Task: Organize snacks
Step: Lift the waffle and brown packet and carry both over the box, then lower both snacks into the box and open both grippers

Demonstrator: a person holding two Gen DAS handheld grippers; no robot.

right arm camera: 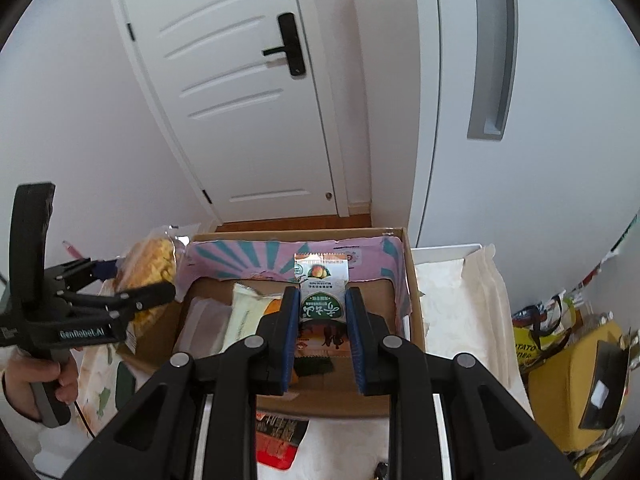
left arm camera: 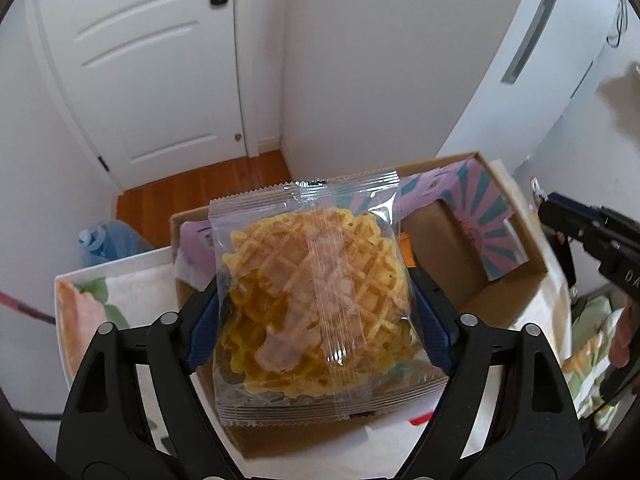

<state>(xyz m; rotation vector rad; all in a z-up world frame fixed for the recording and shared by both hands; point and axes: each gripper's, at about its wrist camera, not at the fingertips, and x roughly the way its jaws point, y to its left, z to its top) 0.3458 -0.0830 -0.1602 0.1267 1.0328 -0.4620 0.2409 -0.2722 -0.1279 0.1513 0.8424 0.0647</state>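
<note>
My left tongs (left arm camera: 316,300) are clamped on a clear-wrapped waffle packet (left arm camera: 316,292), blue pads pressing its two sides, and I hold it up above the near end of the open cardboard box (left arm camera: 516,276). My right tongs (right arm camera: 322,320) grip a slim green-and-white snack packet (right arm camera: 322,300) upright between their pads, over the box's right half. Under them, inside the box (right arm camera: 412,280), a pale yellow packet (right arm camera: 248,312) lies flat beside a clear one (right arm camera: 204,320). A red-and-black packet (right arm camera: 280,440) lies on the white cloth (right arm camera: 460,300) covering the tabletop, just in front of the box's near wall. The box's far wall carries a pink-and-teal sunburst lining (right arm camera: 248,256). To the right sits a yellow bag (right arm camera: 568,380). Beyond the box, wooden floor (left arm camera: 200,184) runs to a white door (right arm camera: 240,100) with a black handle (right arm camera: 290,46).
</note>
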